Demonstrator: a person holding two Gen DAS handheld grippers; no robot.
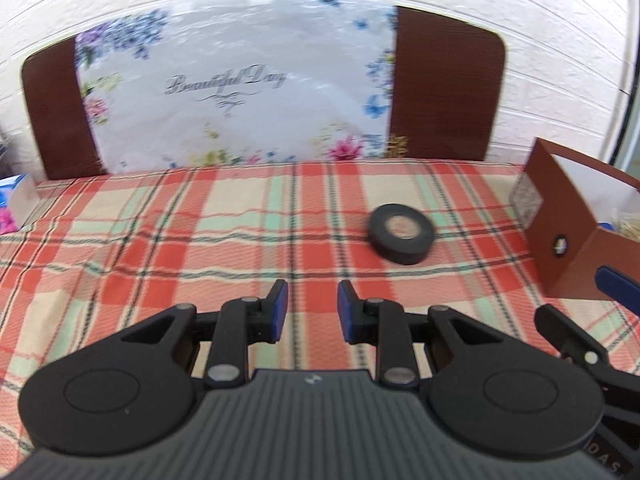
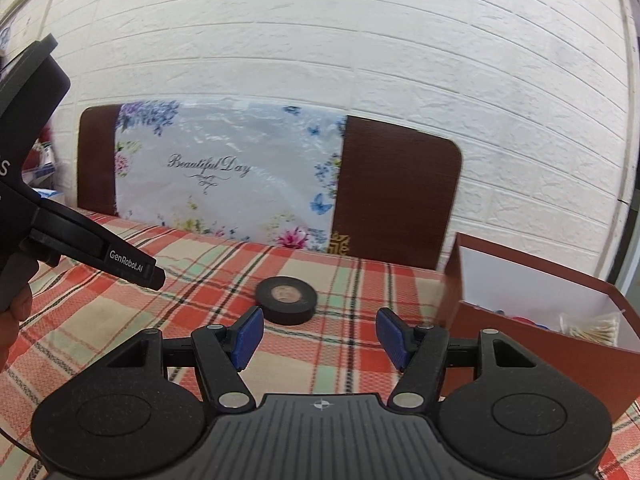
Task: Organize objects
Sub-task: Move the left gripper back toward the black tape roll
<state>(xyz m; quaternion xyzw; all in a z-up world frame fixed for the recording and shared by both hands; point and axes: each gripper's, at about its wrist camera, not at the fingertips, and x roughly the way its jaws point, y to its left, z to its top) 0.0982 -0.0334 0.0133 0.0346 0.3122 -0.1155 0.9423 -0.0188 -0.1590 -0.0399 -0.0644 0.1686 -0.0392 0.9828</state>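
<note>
Lying flat on the plaid tablecloth, the single roll of black tape sits right of centre in the left wrist view and just above the middle of the right wrist view, near the open brown box but not touching it. That one roll looks like the only loose thing left to tidy; the one box, at the right edge of both views, already holds what seem to be cotton swabs and some small coloured bits too blurred to name.

The right gripper hangs just short of the roll, its blue pads set moderately wide with nothing between them. The left gripper has its pads at a narrow gap, empty too, and pointing left of the roll.

To pick the roll up cleanly, I would bring the right gripper's pads down astride the whole ring, or one pad through the hole, then squeeze before lifting toward the box. Behind stand one floral "Beautiful Day" bag and one brown board against the white wall.
</note>
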